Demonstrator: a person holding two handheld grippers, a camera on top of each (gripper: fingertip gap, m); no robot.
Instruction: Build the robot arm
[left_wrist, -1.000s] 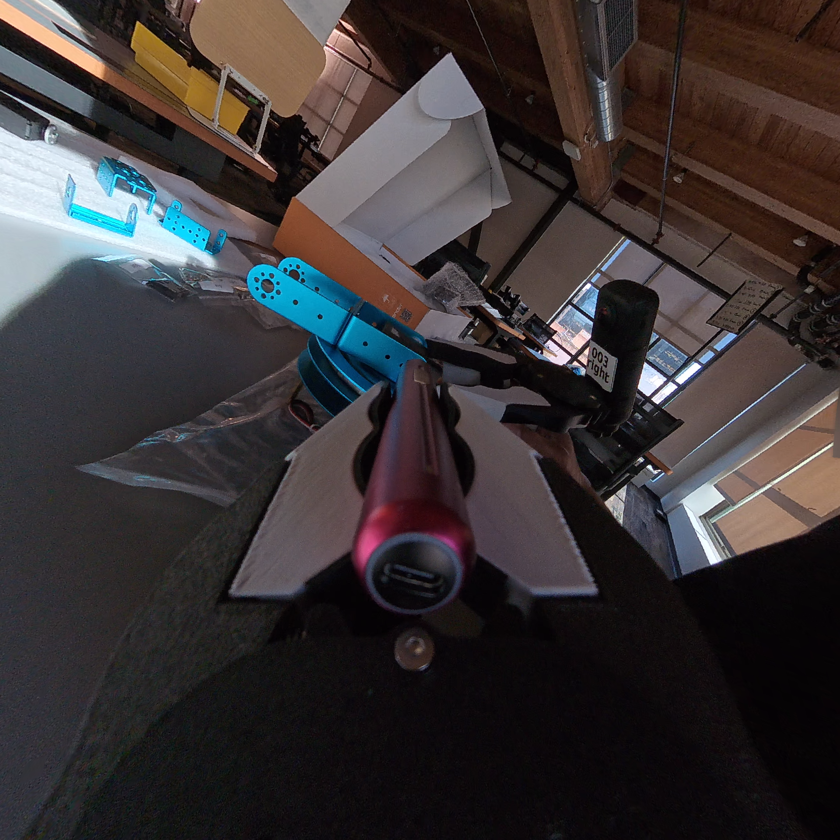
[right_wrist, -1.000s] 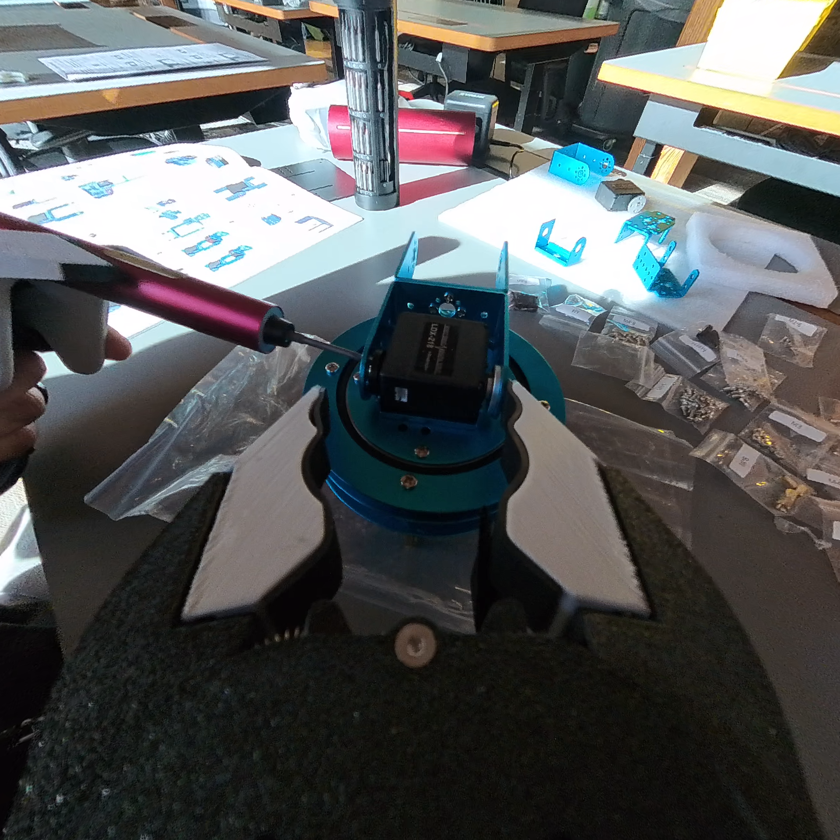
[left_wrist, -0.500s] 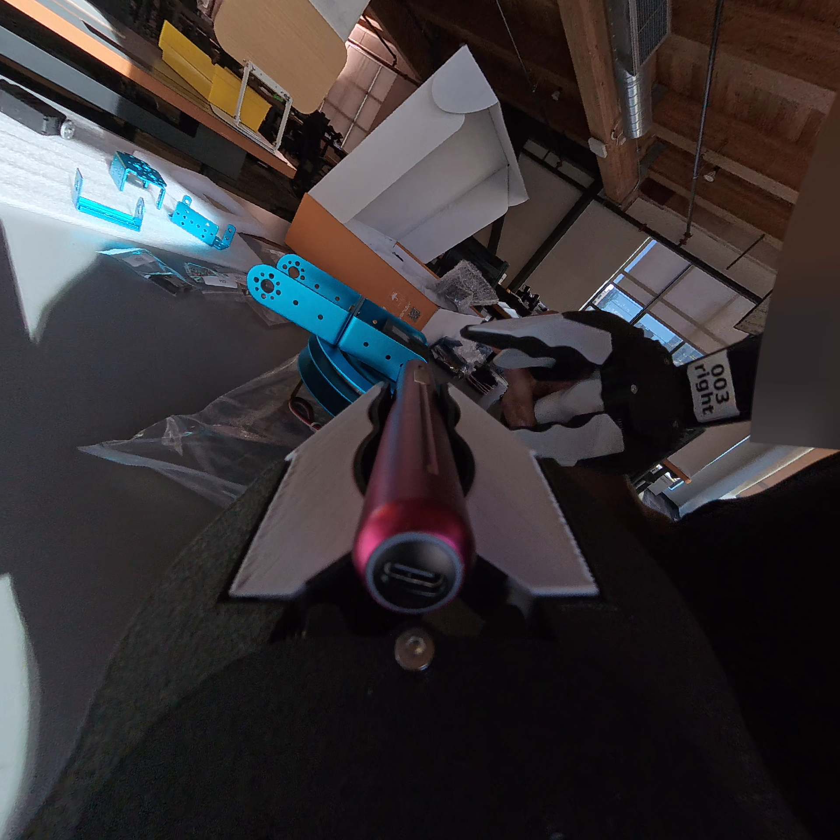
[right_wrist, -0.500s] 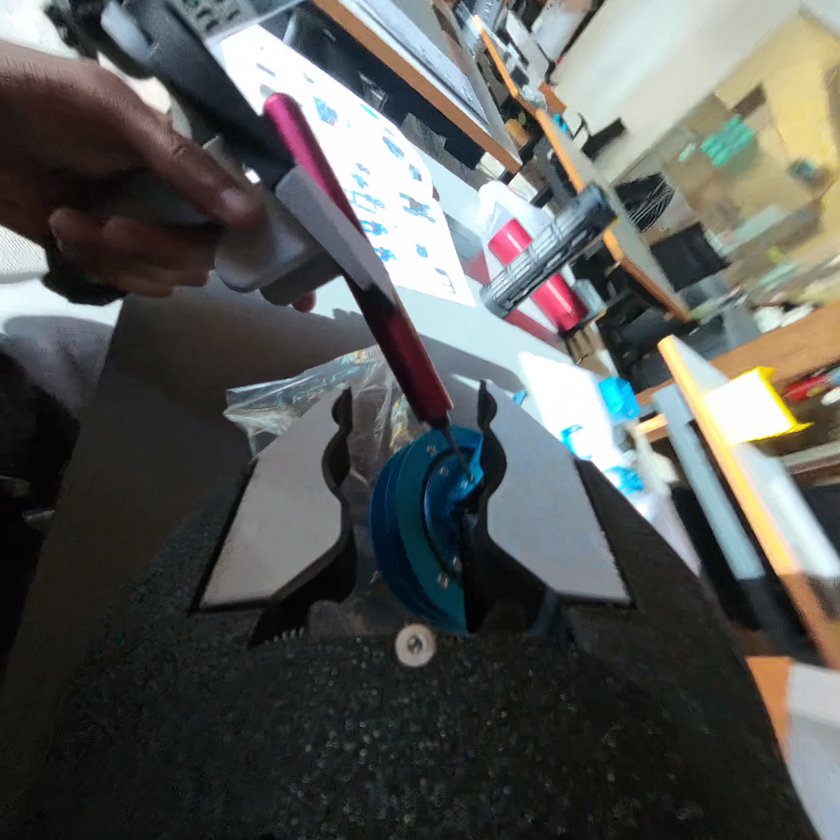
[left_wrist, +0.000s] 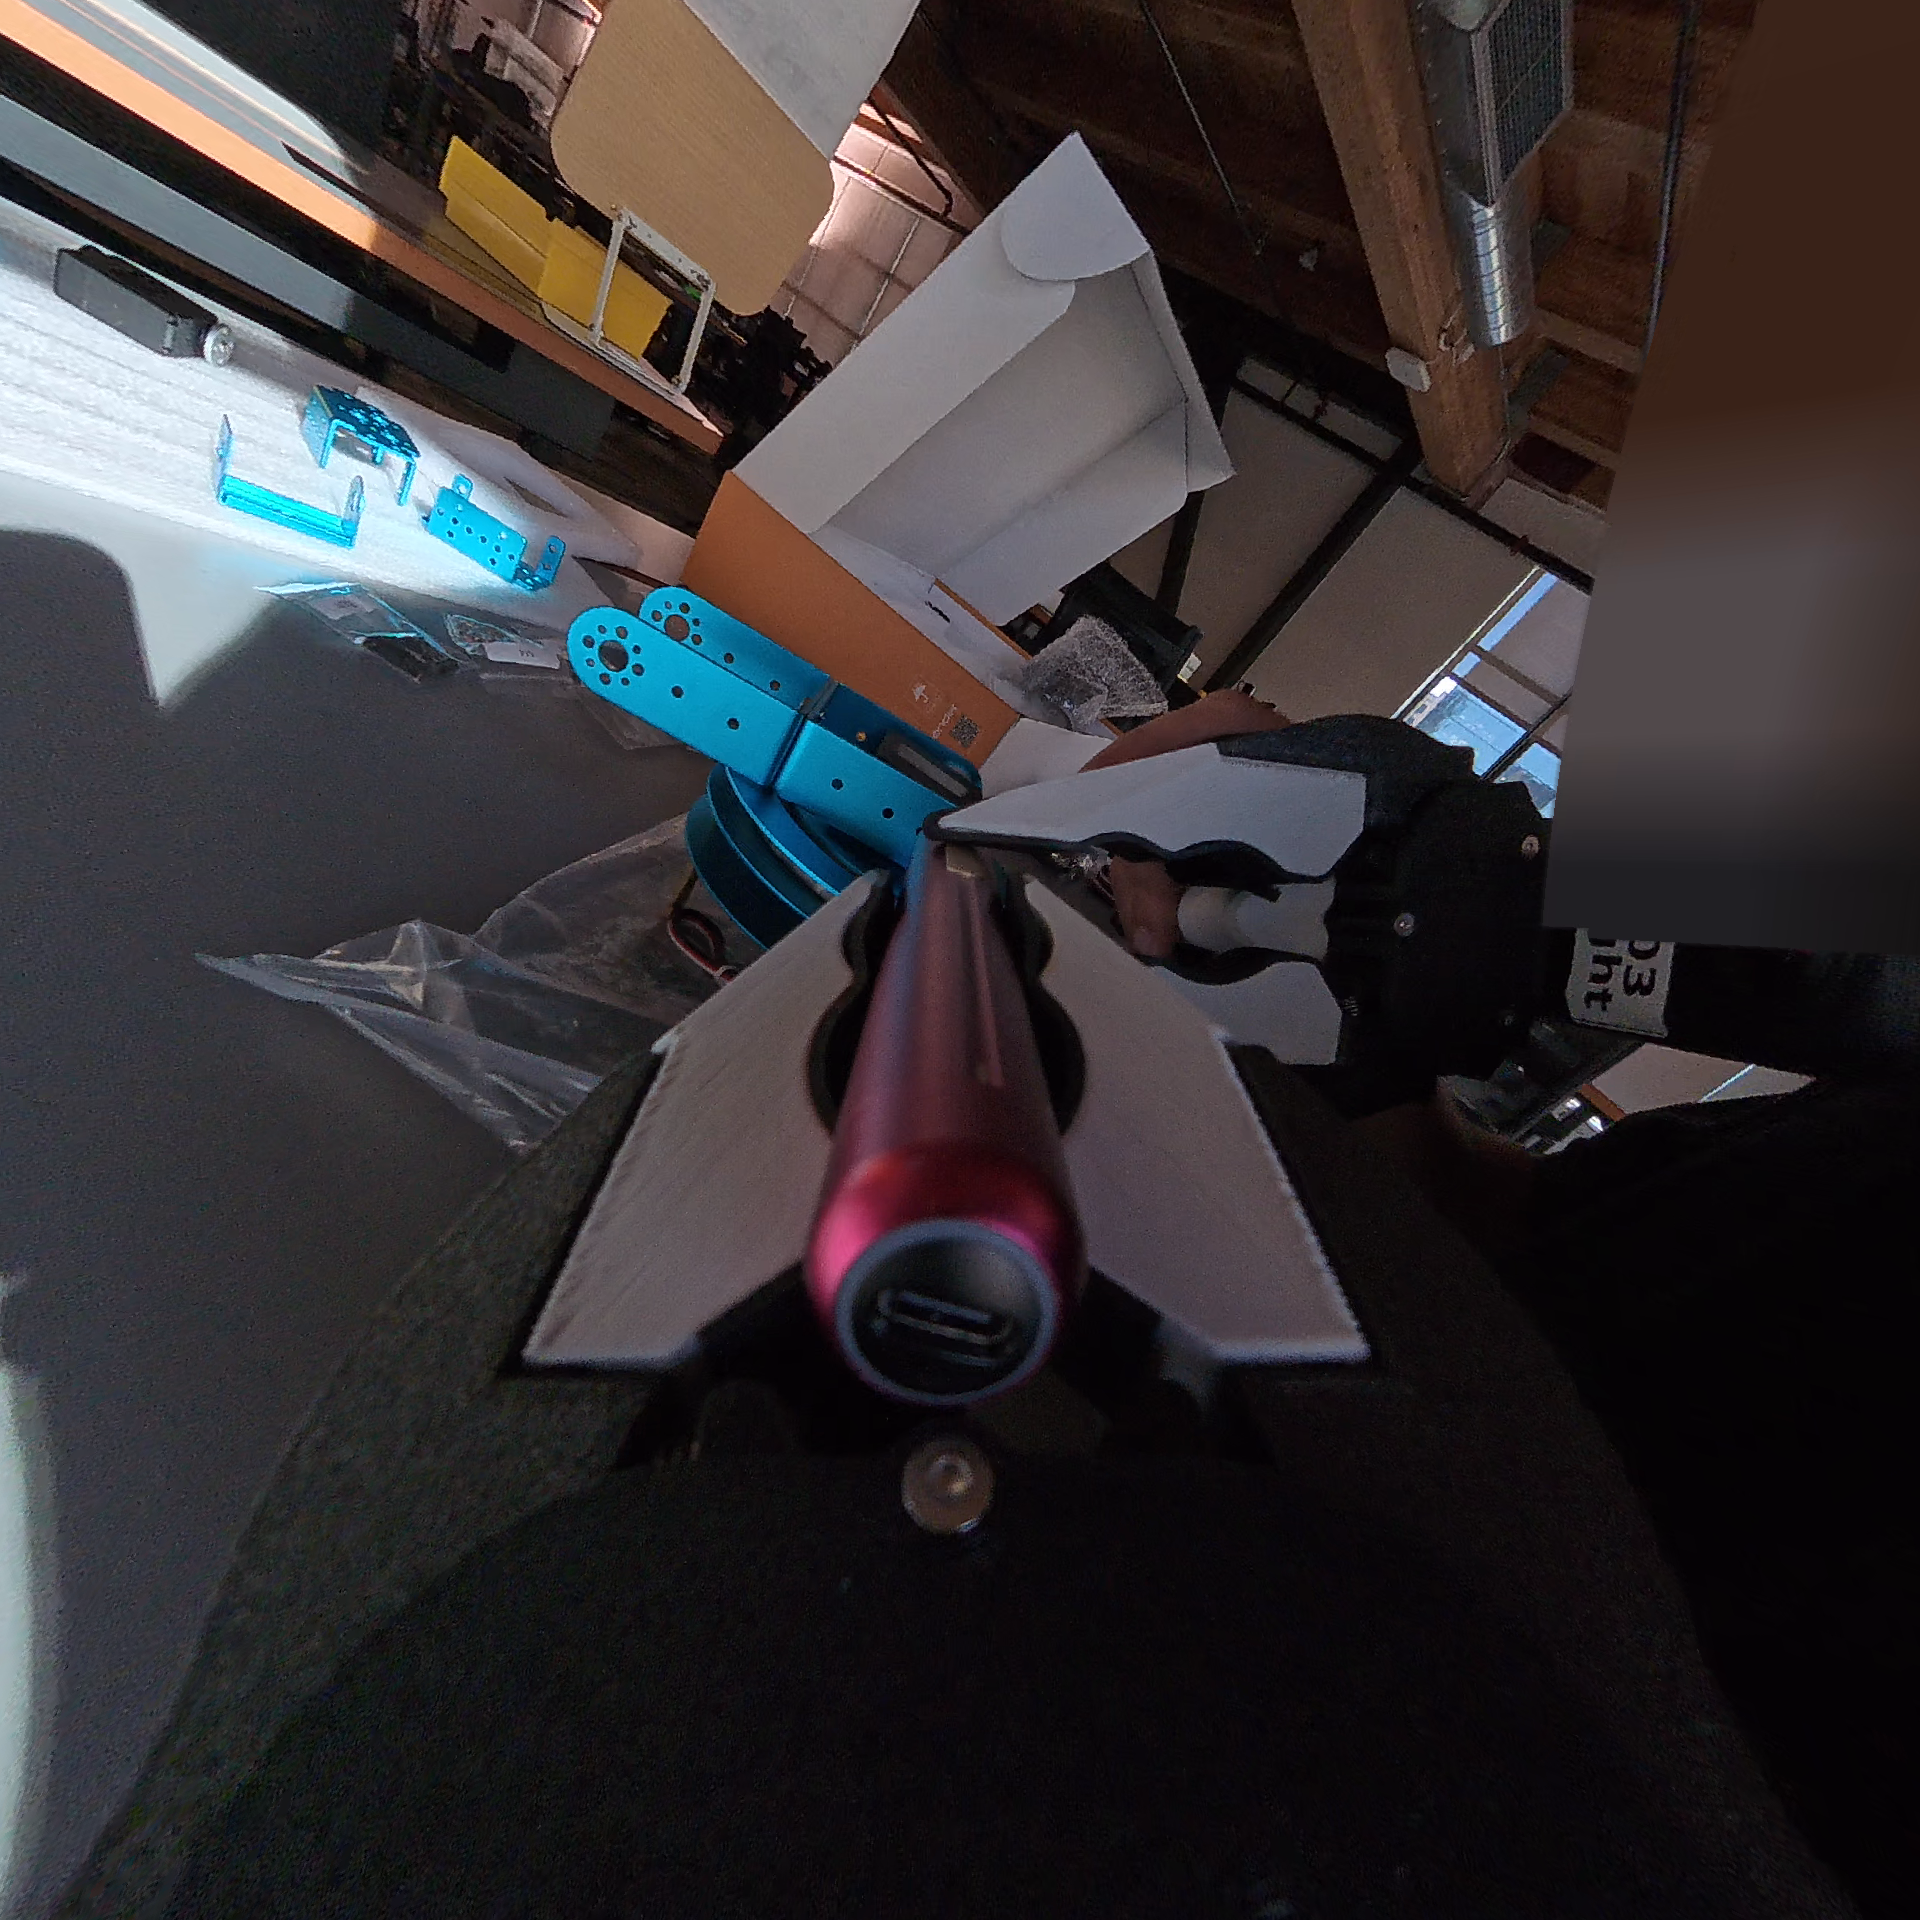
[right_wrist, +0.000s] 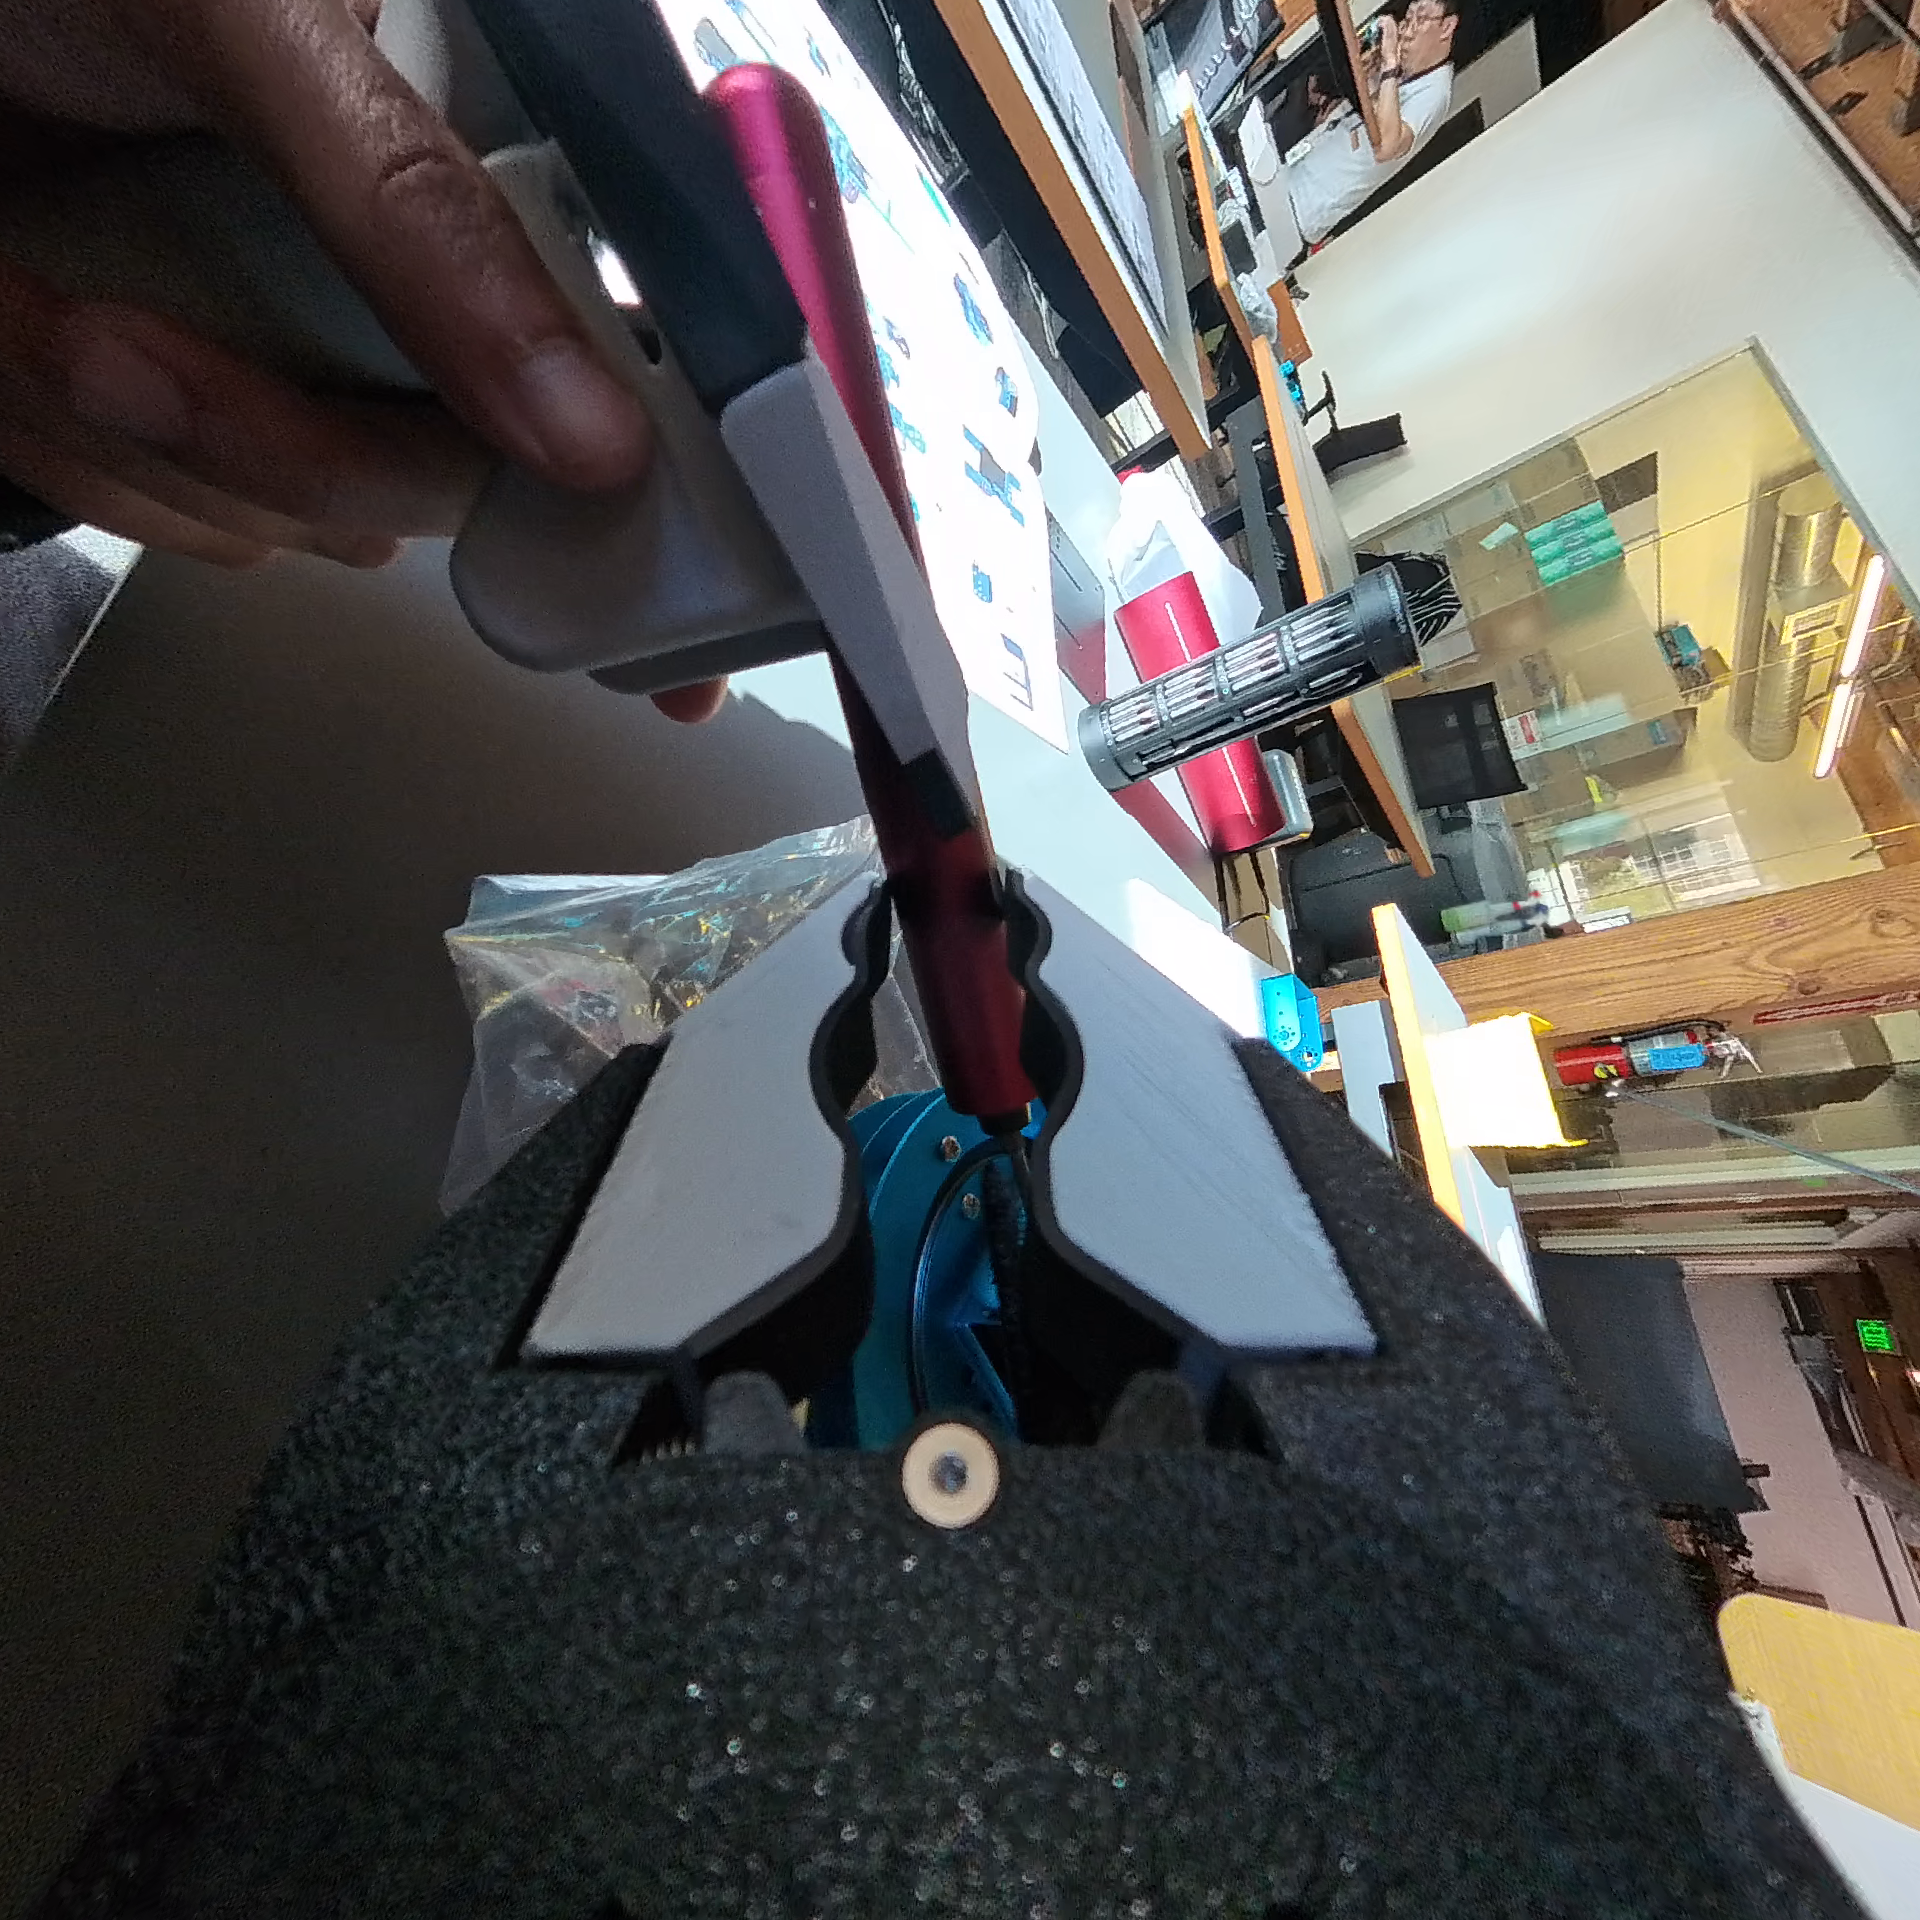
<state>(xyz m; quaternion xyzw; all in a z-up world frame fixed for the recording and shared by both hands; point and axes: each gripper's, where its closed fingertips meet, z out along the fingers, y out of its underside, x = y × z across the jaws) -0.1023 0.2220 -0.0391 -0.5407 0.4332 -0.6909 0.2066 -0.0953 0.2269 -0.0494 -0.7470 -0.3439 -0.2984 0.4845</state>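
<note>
My left gripper (left_wrist: 951, 883) is shut on a magenta electric screwdriver (left_wrist: 945, 1091) that runs forward between its fingers. The bit end meets a blue round base with an upright blue bracket (left_wrist: 790, 727) on the grey table. My right gripper (right_wrist: 948, 899) is shut around the screwdriver's front end (right_wrist: 961, 997), just above the blue base (right_wrist: 904, 1174). Its upper finger (left_wrist: 1164, 805) reaches the screwdriver tip in the left wrist view. A hand (right_wrist: 312, 312) holds the left gripper, whose finger (right_wrist: 852, 561) lies along the screwdriver.
A clear plastic bag (left_wrist: 468, 997) lies under the base. Loose blue brackets (left_wrist: 286, 499) lie on white foam, with small parts bags (left_wrist: 416, 644) nearby. An open orange and white box (left_wrist: 935, 499) stands behind. An instruction sheet (right_wrist: 966, 416), red cylinder (right_wrist: 1195, 707) and black bit holder (right_wrist: 1247, 686) lie beyond. Both grippers' tips are close together, under 4 cm apart.
My right gripper has swung from facing the base to over it, rolled sideways, and its fingers have narrowed from wide open onto the screwdriver's front end. The left gripper has kept its hold.
</note>
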